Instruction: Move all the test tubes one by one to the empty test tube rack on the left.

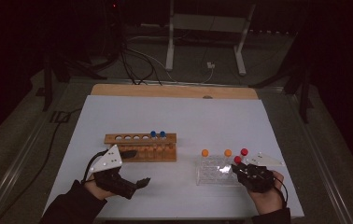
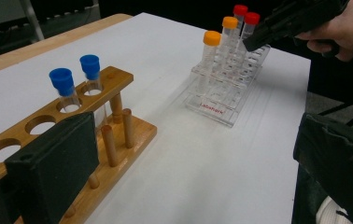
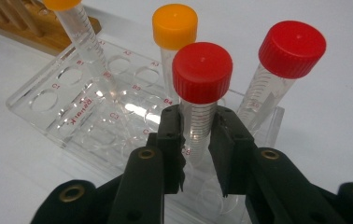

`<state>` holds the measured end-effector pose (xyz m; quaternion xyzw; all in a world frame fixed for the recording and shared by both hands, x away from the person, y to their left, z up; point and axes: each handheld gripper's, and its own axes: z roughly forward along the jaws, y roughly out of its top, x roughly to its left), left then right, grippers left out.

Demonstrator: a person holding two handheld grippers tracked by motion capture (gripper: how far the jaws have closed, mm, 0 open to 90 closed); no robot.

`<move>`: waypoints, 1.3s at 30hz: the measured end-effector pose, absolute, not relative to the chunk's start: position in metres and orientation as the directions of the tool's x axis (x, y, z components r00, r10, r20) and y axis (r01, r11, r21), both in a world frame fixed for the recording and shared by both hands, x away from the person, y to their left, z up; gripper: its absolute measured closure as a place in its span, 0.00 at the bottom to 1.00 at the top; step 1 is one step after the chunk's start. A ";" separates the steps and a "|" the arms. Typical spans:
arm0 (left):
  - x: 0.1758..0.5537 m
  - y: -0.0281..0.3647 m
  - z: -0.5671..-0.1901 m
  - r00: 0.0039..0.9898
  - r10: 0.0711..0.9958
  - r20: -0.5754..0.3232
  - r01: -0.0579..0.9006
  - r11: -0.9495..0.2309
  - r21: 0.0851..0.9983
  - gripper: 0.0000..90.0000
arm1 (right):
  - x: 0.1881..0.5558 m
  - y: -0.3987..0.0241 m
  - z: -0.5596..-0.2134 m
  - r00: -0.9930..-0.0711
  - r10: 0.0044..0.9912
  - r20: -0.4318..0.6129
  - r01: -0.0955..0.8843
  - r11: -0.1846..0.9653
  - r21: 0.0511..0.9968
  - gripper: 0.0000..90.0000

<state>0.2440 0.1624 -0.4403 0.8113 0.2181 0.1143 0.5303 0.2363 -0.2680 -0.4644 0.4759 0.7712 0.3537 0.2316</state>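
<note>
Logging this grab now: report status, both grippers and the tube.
Right gripper shut on near red-capped tube, tube in clear rack. Left gripper open, idle by wooden rack. Second red-capped tube close alongside.

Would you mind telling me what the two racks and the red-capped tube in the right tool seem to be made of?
Left rack: apparently varnished wood, with brown grain and dowel posts. Right rack: clear glossy plastic, likely acrylic, see-through with printed red labels. Red-capped tube: transparent body with printed graduations, probably plastic; cap looks like matte plastic.
</note>
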 end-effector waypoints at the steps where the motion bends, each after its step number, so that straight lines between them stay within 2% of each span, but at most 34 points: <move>1: 0.244 0.163 -0.440 0.879 0.475 -0.045 0.232 -0.343 0.910 0.01 | 0.236 -0.268 -0.464 -0.435 0.900 -0.020 0.572 0.294 0.766 0.83; 8: 0.244 0.162 -0.439 0.880 0.472 -0.046 0.233 -0.345 0.909 0.01 | 0.231 -0.269 -0.454 -0.437 0.899 -0.025 0.546 0.288 0.787 0.83; 21: 0.244 0.162 -0.431 0.888 0.458 -0.045 0.224 -0.346 0.911 0.01 | 0.209 -0.267 -0.410 -0.448 0.891 -0.074 0.440 0.292 0.849 0.83; 30: 0.243 0.154 -0.423 0.903 0.427 -0.041 0.208 -0.354 0.912 0.01 | 0.200 -0.236 -0.392 -0.558 0.827 -0.074 0.365 0.324 0.873 0.83; 39: 0.237 0.137 -0.412 0.929 0.368 -0.031 0.171 -0.355 0.919 0.02 | 0.201 -0.191 -0.401 -0.673 0.736 -0.071 0.338 0.391 0.856 0.83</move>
